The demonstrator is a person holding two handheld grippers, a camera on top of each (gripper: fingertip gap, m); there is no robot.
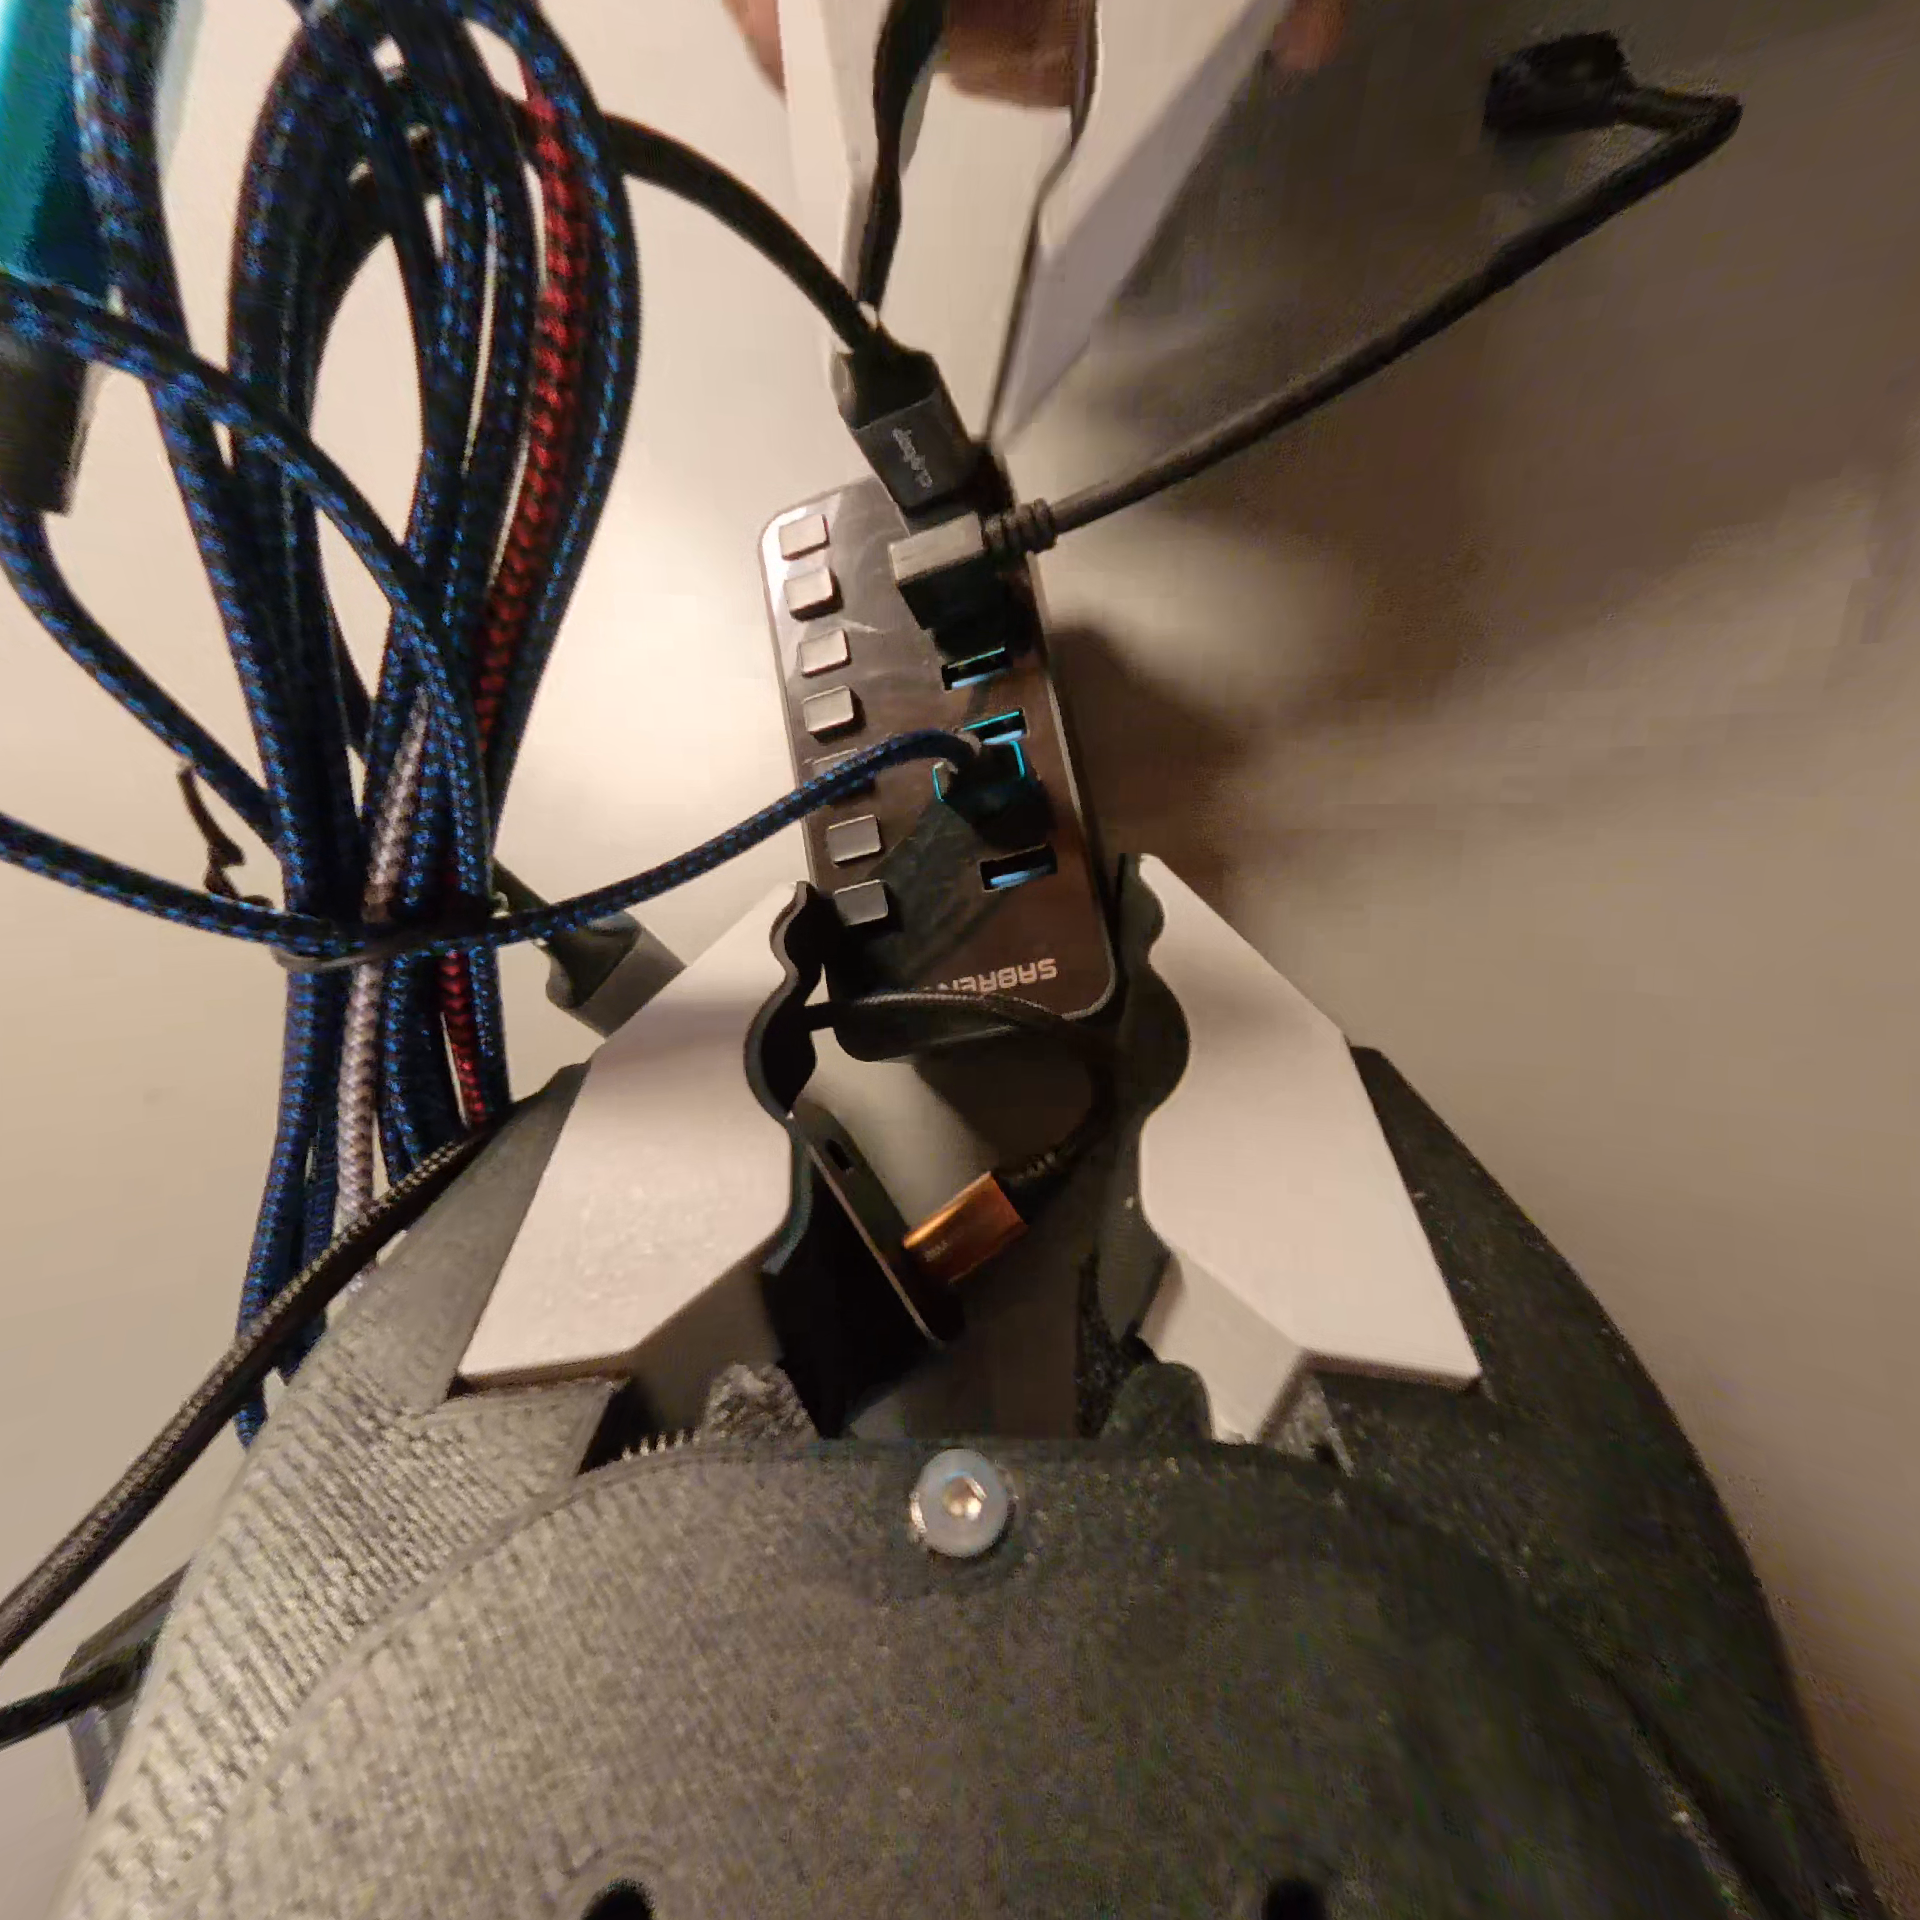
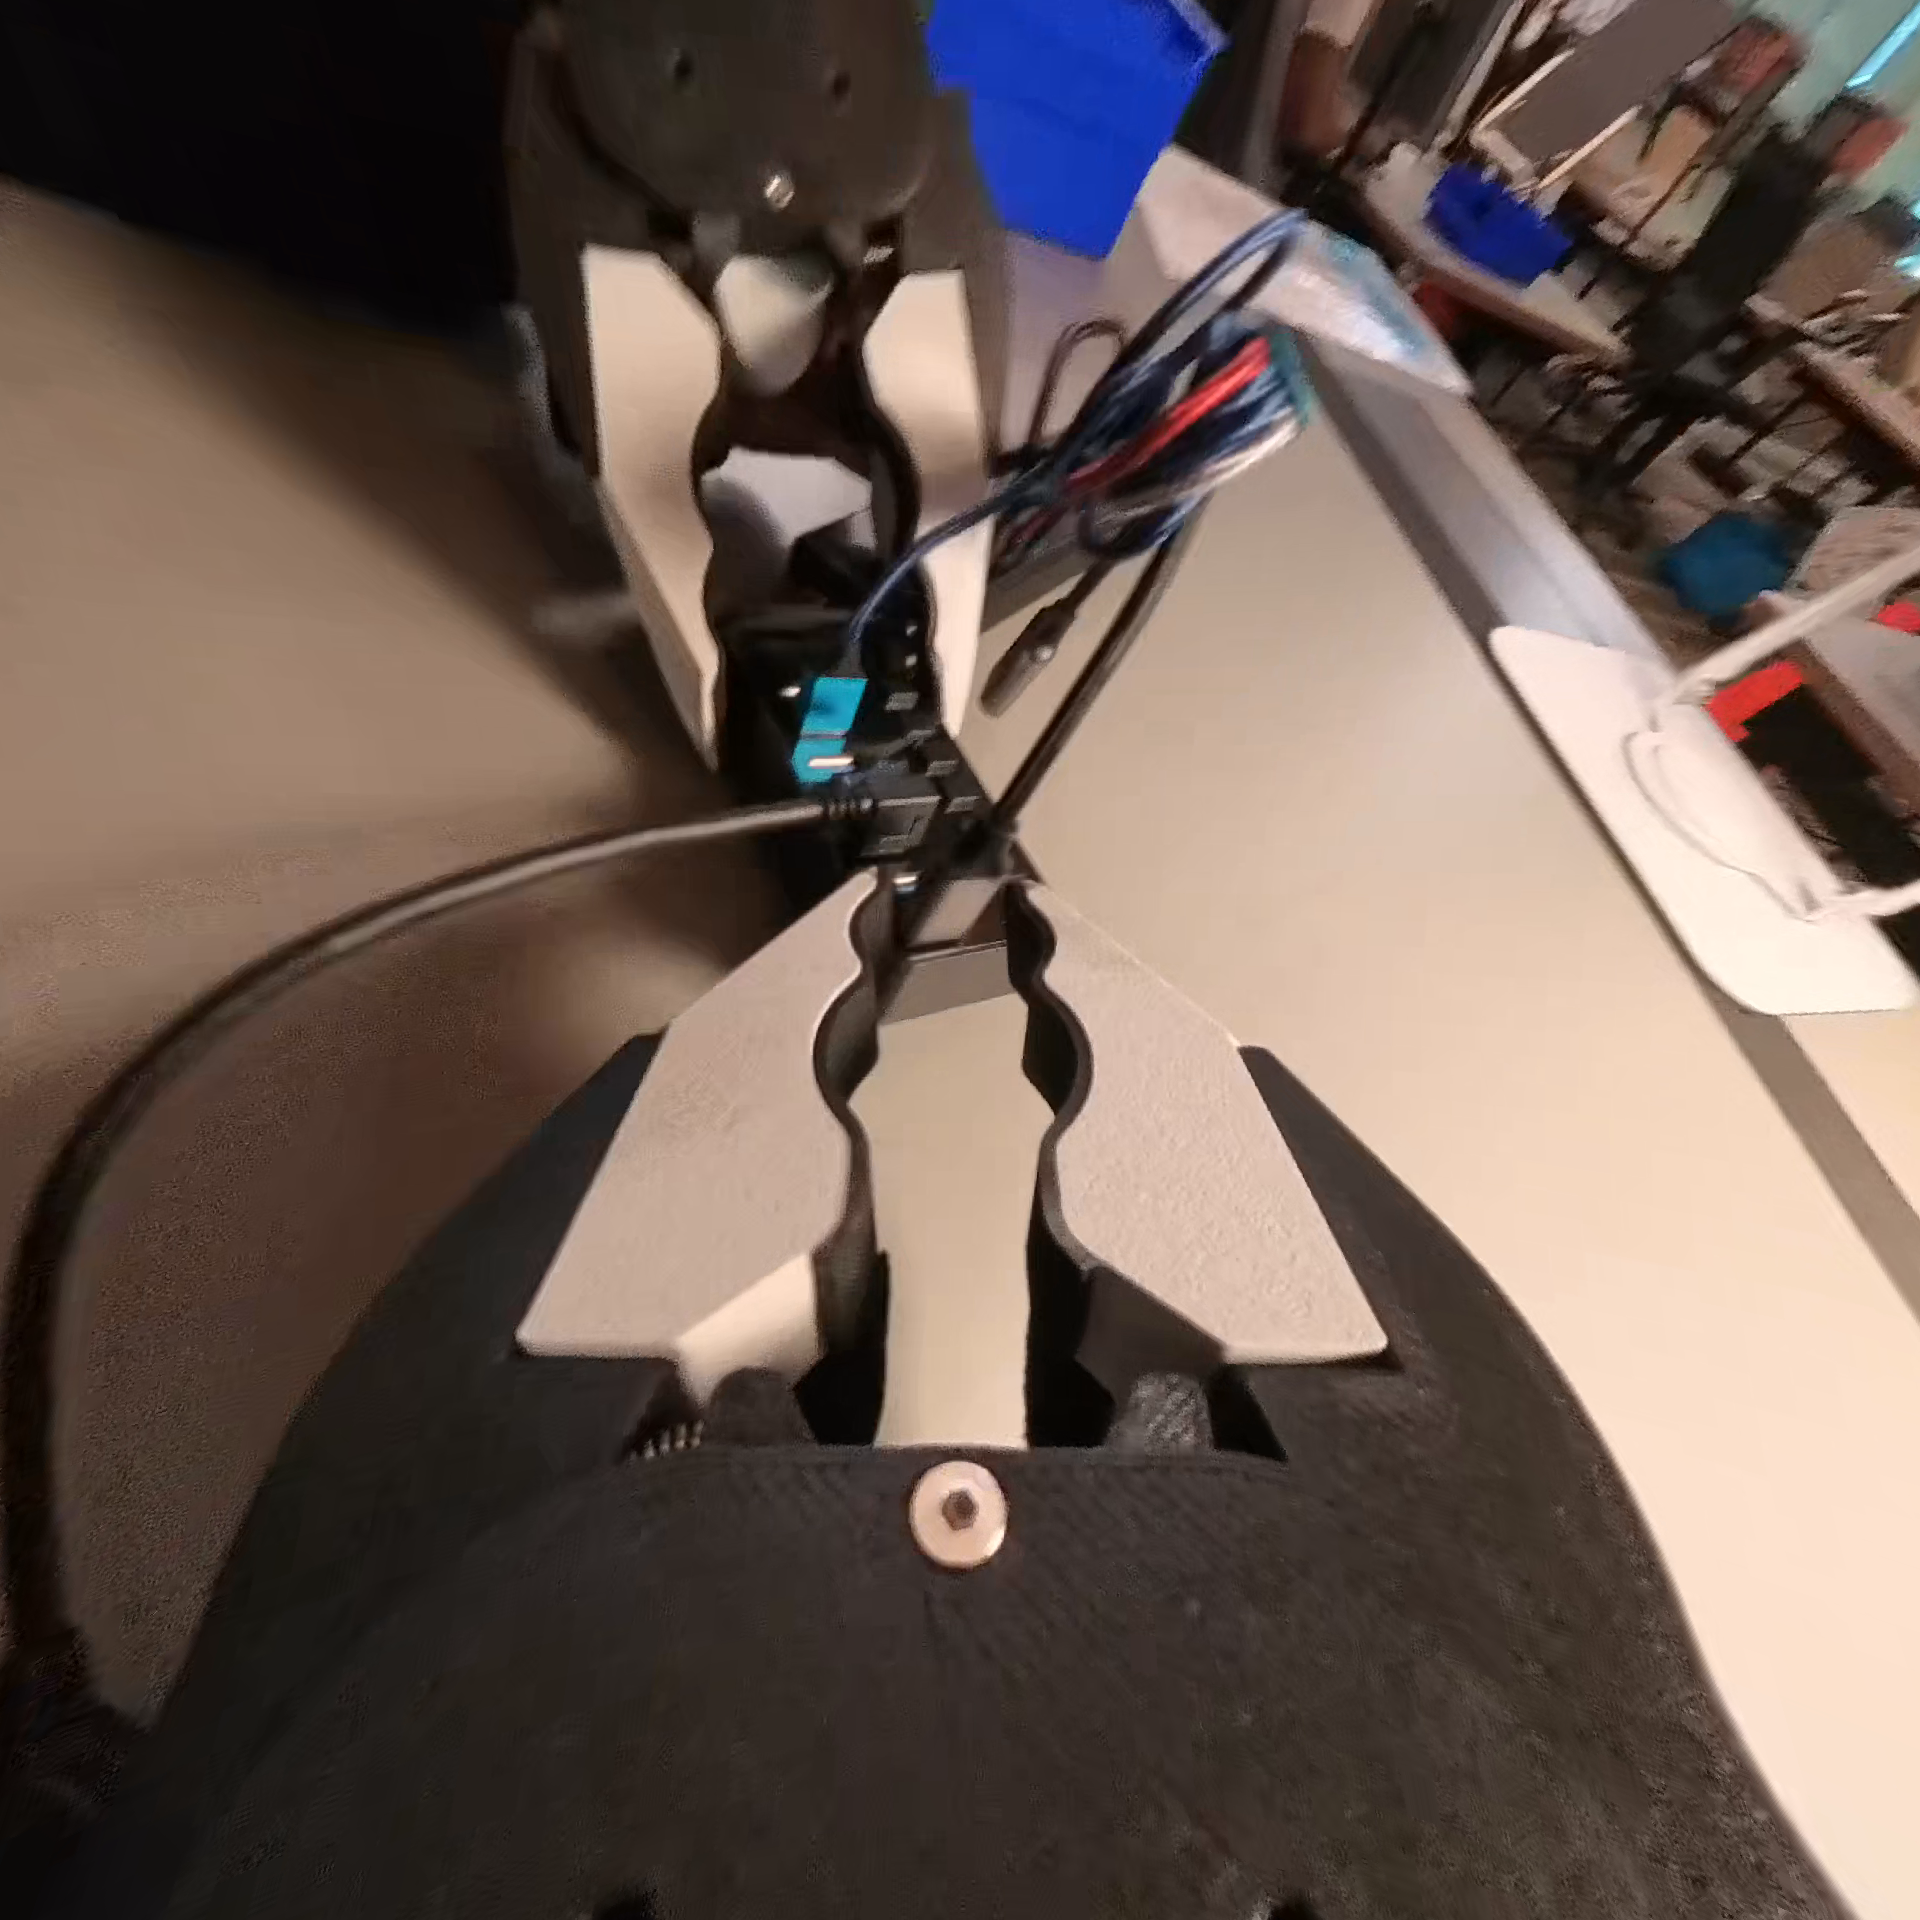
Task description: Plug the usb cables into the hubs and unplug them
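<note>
1. USB hub [image 1: 935, 769]: black, glossy, oblong, lying on the pale tabletop [image 1: 1455, 831]; a row of small square buttons runs along one long side, a row of blue-lit ports along the other.
2. Left hand-held gripper [image 1: 961, 914]: fingers closed in on the near end of the hub, one on each long side; grip firm, the hub clamped between them.
3. Right hand-held gripper [image 2: 940, 914]: seen in its own view with the fingers narrowed to a slim gap at the far end of the hub [image 2: 883, 769]; the tips meet a black cable plug [image 1: 909, 436] at the end port. In the left wrist view its pale fingers [image 1: 831, 208] straddle that plug's cable. Whether the plug is fully pinched cannot be told through the blur.
4. Second black plug [image 1: 951, 566]: seated in the next port, its thin black cable [image 1: 1455, 353] leading off to the right across the tabletop.
5. Blue braided cable [image 1: 727, 831]: its plug is seated in a middle port, and it loops back to the left.
6. Cable bundle [image 1: 416, 520]: blue, red and grey braided leads, tied together, lying left of the hub.
7. Copper-coloured plug [image 1: 961, 1236]: between the left fingers, close to the camera, on a short black lead.
8. Blue bin [image 2: 1060, 114]: at the far edge of the tabletop, right wrist view.
</note>
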